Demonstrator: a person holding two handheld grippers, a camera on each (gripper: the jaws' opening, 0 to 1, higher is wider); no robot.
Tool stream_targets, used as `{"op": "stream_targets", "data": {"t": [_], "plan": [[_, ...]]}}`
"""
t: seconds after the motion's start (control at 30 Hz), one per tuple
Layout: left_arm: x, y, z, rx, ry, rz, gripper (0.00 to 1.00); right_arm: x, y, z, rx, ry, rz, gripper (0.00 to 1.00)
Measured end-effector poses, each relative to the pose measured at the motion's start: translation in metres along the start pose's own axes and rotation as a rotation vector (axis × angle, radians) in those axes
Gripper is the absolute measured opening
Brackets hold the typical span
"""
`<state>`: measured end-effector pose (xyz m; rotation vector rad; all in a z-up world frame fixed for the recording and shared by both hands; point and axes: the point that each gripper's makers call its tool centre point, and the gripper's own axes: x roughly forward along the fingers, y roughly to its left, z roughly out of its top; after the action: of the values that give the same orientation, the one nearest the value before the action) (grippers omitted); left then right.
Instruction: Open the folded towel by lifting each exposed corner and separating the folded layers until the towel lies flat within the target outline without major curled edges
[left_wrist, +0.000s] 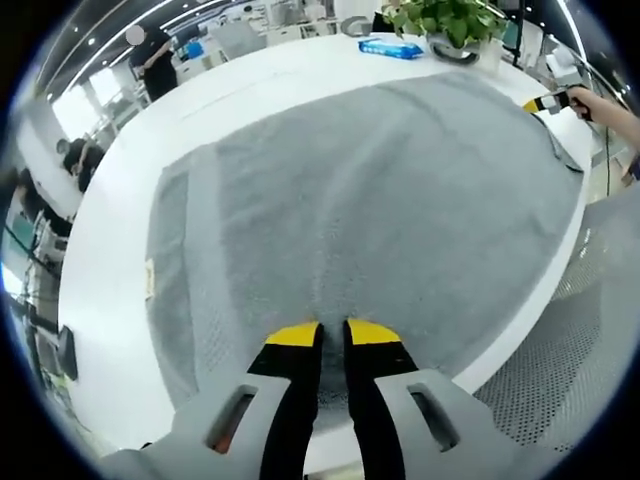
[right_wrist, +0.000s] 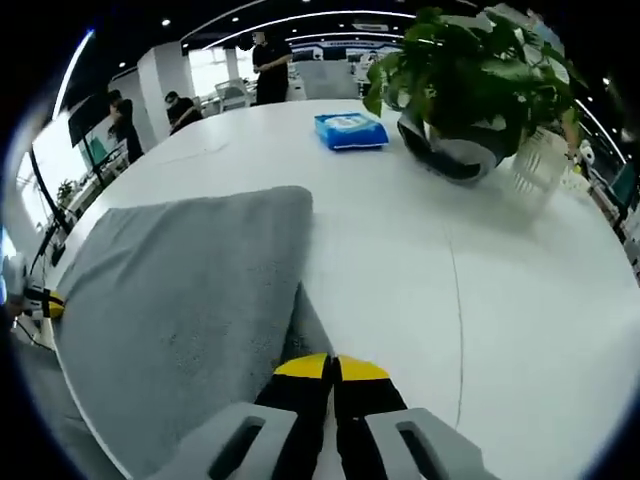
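Left gripper: its black fingers with yellow tips are nearly together, only a narrow gap, and they seem to pinch the near edge of the towel, at the near edge of the desk.

Right gripper: in the right gripper view its yellow-tipped fingers are pressed together and they meet a small fold of the towel at one corner; I cannot tell surely if cloth is between them. In the left gripper view this gripper shows small at the far right corner of the towel, with a person's hand behind it.

Grey terry towel: it lies spread wide on the round white desk and covers most of the near part. The surface is mostly flat, with a soft crease through the middle. A small tan label sits at its left edge. In the right gripper view the towel goes to the left edge of the desk.

Blue flat packet: it lies on the bare desk beyond the towel, well apart from it.

Green leafy plant in a pot: near the far edge of the desk, just beside the packet.

Background: people stand behind the desk in an office with ceiling lights.
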<state>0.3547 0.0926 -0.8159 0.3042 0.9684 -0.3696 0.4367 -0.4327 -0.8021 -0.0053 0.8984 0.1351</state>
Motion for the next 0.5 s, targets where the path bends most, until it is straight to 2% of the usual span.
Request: {"op": "stream_targets", "data": {"t": [0.17,0.27,0.33,0.43,0.5], "plan": [[0.000,0.000,-0.001,0.002,0.002,0.000,0.08,-0.013,-0.030,-0.019,0.078,-0.009,-0.067,0.00],[0.000,0.000,-0.001,0.002,0.003,0.002,0.08,-0.020,-0.038,-0.028,0.113,-0.021,-0.084,0.00],[-0.001,0.000,-0.001,0.004,0.003,0.001,0.08,-0.021,-0.036,-0.032,0.172,-0.036,-0.071,0.00],[-0.001,0.000,-0.001,-0.001,0.002,-0.001,0.08,-0.028,-0.029,-0.035,0.176,-0.063,-0.080,0.00],[-0.001,0.000,-0.001,-0.002,0.001,0.000,0.08,-0.030,-0.028,-0.037,0.138,-0.071,-0.109,0.00]]}}
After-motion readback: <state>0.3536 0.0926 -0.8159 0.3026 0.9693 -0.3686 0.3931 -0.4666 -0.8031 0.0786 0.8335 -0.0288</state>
